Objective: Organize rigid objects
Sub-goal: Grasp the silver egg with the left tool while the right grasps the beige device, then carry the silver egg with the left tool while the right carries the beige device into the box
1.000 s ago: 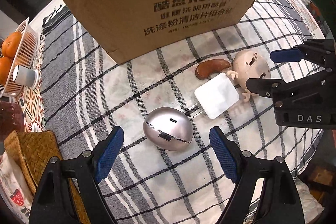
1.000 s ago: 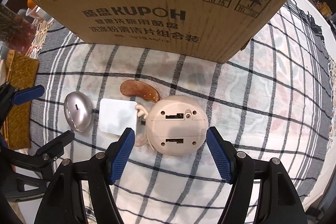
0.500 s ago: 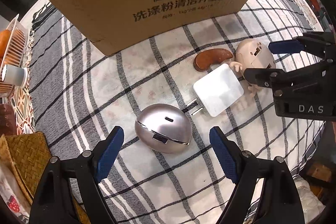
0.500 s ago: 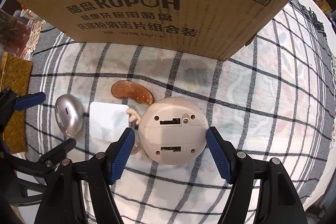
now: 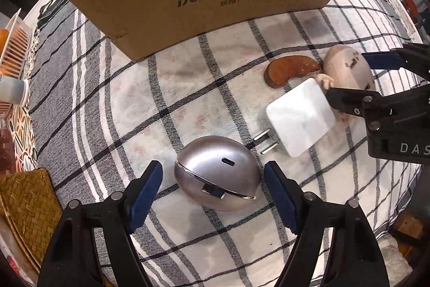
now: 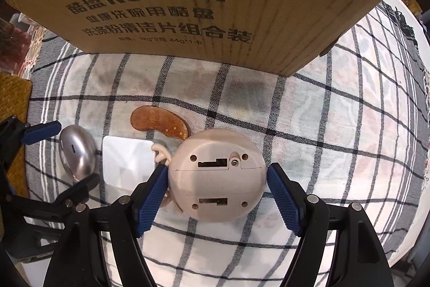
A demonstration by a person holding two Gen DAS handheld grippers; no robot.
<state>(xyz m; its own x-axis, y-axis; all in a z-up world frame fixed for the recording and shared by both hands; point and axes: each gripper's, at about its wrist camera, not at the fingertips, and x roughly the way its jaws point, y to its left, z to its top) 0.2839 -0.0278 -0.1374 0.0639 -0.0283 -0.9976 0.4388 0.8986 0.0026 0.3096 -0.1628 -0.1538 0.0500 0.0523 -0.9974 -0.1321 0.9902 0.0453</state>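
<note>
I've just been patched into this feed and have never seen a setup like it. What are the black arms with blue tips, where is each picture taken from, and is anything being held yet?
There is no robot here: a person holds a two-finger claw in each hand, and each claw carries a camera looking forward along its fingers.

The left camera shows the left claw open around a silver egg-shaped case; its blue pads are near but not pressing. The right camera shows the right claw open around a beige round toy, one pad about touching its side.

Nothing is gripped or lifted yet. On the checked tablecloth also lie a white charger and a curved brown wooden piece. Behind stands a cardboard box.
</note>
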